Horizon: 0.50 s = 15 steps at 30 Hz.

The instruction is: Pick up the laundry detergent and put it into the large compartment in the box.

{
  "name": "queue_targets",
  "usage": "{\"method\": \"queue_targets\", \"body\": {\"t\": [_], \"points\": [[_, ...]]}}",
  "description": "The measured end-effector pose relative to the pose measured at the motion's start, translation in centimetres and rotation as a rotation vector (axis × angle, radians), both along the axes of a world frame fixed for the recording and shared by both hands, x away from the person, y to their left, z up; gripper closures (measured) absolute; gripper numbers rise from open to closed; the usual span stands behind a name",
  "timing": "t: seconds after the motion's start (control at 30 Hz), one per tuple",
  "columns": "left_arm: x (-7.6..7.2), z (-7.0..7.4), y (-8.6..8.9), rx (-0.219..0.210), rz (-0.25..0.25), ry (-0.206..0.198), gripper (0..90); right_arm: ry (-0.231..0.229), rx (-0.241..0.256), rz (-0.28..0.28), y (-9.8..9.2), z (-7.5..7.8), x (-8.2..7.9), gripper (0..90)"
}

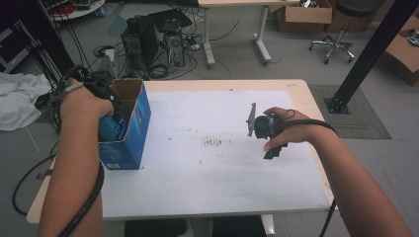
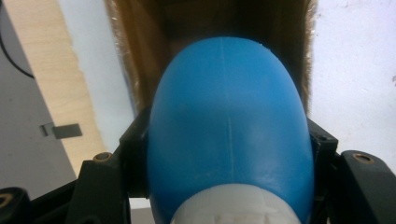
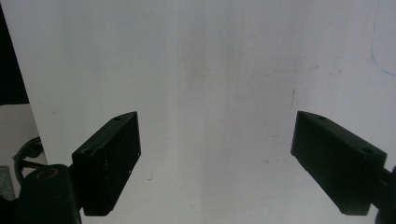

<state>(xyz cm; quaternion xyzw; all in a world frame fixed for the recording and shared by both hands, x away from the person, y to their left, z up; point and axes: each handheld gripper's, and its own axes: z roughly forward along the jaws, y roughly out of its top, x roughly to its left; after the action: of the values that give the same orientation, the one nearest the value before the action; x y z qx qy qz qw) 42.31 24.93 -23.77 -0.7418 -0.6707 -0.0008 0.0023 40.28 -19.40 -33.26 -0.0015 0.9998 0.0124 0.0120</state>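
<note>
Blue plastic, smooth and egg-shaped with a white collar at its near end, sits clamped between the jaws of the left gripper (image 2: 229, 154): this rounded blue plastic bottle (image 2: 229, 121) is pinched on both flanks, its domed end pointing into the brown inside of an open cardboard box (image 2: 140, 51). From the high view that box (image 1: 129, 123), blue on the outside with printed sides, stands upright at about nine o'clock on the table, on the left edge of the white sheet (image 1: 212, 177) that covers the pale wooden tabletop (image 1: 316, 103). The left gripper (image 1: 106, 106) is at the box's open top, and blue of the bottle (image 1: 109, 129) shows just below the hand.

At about three o'clock the right gripper (image 1: 274, 150) hangs over bare white sheet, well apart from the box. In the right gripper view its two black jaws stand spread wide, the right gripper (image 3: 215, 154) holding nothing, with the marked white sheet (image 3: 210, 70) behind them.
</note>
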Motion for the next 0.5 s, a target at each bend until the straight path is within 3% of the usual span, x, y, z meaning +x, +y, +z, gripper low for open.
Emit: {"method": "queue_targets", "body": {"t": [0.5], "points": [[0.6,-4.4,0.2,-0.011,0.006,0.024,38.2,0.003,-0.001,-0.009,-0.5,-0.1,-0.1,16.0]]}}
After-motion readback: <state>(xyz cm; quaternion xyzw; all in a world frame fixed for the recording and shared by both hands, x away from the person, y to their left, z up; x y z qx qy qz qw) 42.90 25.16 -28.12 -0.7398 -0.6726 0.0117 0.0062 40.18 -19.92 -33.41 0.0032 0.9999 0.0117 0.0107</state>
